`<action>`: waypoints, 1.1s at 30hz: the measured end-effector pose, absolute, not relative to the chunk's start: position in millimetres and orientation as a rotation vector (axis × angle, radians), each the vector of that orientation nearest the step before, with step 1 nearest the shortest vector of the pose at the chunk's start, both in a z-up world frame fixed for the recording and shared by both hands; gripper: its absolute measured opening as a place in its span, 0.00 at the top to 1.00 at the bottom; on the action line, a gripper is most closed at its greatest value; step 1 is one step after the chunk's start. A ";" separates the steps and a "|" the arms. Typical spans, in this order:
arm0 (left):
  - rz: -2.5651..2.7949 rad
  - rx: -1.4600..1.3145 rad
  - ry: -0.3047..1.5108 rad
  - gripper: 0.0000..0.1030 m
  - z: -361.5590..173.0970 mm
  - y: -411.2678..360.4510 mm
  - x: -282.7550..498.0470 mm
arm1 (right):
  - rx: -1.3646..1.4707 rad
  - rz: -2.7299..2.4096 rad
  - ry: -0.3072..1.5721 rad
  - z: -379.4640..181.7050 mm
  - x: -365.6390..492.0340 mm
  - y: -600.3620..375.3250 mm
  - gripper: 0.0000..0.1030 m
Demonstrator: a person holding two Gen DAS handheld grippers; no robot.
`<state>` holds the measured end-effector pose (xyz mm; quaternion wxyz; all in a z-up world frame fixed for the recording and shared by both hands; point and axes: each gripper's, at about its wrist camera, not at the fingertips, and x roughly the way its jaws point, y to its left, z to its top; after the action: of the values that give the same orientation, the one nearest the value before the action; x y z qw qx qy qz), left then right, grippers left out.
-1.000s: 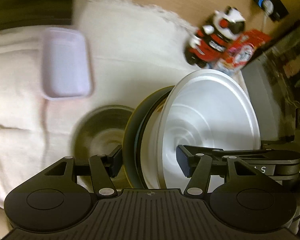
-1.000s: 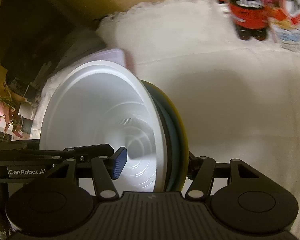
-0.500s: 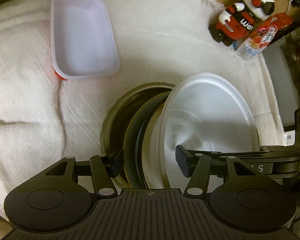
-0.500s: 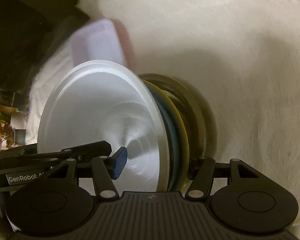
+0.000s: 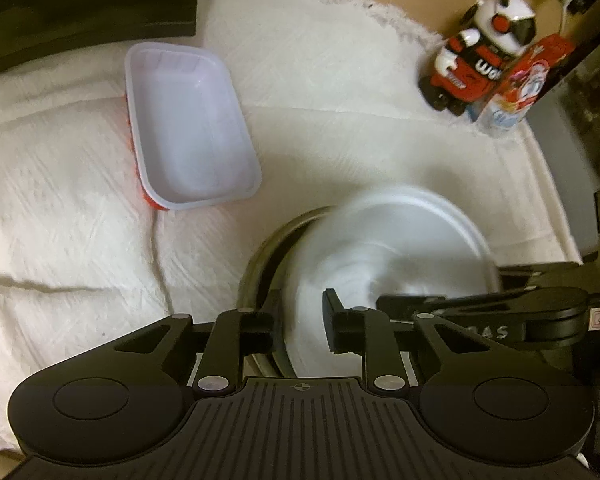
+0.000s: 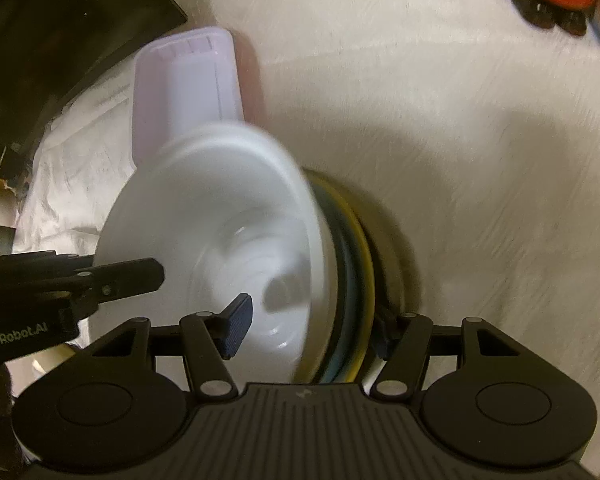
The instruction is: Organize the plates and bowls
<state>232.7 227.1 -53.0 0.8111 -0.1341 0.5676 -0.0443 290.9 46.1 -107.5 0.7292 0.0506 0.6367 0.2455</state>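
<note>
Both grippers hold one stack of dishes by opposite rims. The stack has a white bowl (image 5: 388, 248) (image 6: 220, 216) on top, with blue and yellow plates (image 6: 360, 264) under it. It sits in or just over a dark metal bowl (image 5: 260, 264) on the white cloth. My left gripper (image 5: 300, 328) is shut on the stack's rim. My right gripper (image 6: 312, 328) is shut on the opposite rim. The left gripper's fingers (image 6: 132, 276) show in the right wrist view.
A white rectangular tray (image 5: 188, 128) (image 6: 188, 92) with a red underside lies on the cloth beyond the stack. A red and white toy robot (image 5: 484, 52) and a small carton (image 5: 524, 84) stand at the far right corner. A dark panel (image 5: 84, 0) borders the far left.
The held stack has come down over the dark metal bowl and tipped flatter. Both views have swung, so the tray and the toy now sit farther up in frame.
</note>
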 end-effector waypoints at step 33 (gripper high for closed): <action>-0.133 -0.387 1.144 0.78 -50.3 246.4 224.5 | -0.007 0.391 1.144 -69.0 270.3 13.1 0.40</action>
<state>224.5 246.4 -50.3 0.8211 -0.1816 0.5375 -0.0627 270.3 13.1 -69.0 0.8228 -0.0034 0.5377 0.1838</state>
